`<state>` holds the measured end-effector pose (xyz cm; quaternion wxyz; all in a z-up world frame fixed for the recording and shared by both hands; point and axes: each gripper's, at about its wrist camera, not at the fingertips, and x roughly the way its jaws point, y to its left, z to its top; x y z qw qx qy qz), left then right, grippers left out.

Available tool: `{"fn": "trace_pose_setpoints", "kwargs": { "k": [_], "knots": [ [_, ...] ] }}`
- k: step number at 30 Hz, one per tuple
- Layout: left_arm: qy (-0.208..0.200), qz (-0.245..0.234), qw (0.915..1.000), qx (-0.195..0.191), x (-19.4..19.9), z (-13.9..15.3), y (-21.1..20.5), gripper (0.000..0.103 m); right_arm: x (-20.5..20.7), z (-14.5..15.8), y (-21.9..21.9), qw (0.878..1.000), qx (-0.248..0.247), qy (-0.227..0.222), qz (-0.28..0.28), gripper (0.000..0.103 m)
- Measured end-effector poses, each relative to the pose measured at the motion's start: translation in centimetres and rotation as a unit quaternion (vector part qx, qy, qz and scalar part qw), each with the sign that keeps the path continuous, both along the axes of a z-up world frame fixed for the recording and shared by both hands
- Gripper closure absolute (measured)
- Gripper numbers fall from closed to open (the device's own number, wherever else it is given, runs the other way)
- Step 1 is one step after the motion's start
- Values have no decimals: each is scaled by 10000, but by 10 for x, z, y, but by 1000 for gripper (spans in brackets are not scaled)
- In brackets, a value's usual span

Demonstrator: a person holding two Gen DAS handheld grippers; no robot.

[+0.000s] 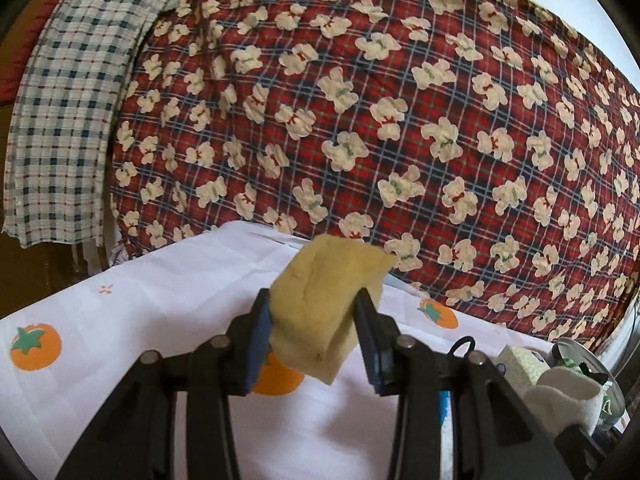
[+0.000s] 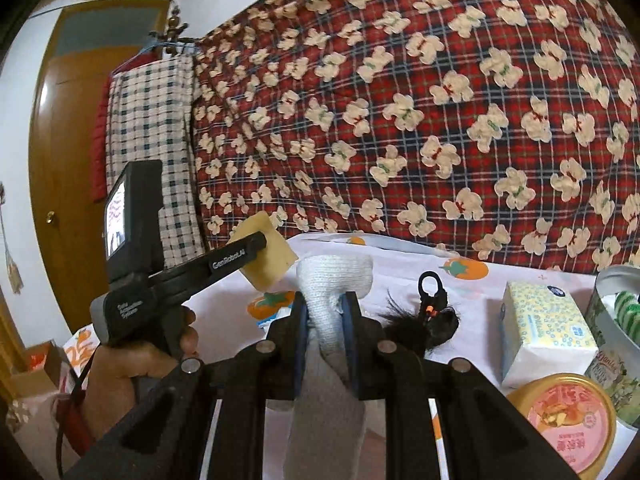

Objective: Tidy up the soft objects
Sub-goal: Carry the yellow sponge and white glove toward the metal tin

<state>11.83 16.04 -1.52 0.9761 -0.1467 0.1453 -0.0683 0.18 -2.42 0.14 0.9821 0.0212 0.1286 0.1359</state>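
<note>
Yellow sponge (image 1: 320, 304) is pinched by the left gripper (image 1: 316, 312), grey-white sock (image 2: 330, 308) clamped in the right gripper (image 2: 326, 312); both lifted clear, probably for the tin (image 2: 612, 320).

Both wrist views low over the tablecloth (image 1: 120, 312), facing the bear-print quilt (image 1: 400, 120) close, sharing the yellow sponge (image 2: 268, 256).

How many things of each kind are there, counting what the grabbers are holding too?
Yellow sponge: 1
White sock: 1
Black furry clip charm: 1
Tissue pack: 1
Metal tin: 1
Round lidded tub: 1
Total: 6
</note>
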Motion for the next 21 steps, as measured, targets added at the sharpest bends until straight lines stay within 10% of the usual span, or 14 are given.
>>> {"fn": "trace_pose_setpoints", "kwargs": {
  "k": [21],
  "knots": [
    [-530,-18,9985,148,-89,7,-30,64,-53,2,-31,9989,180,-360,-247,84]
  ]
}}
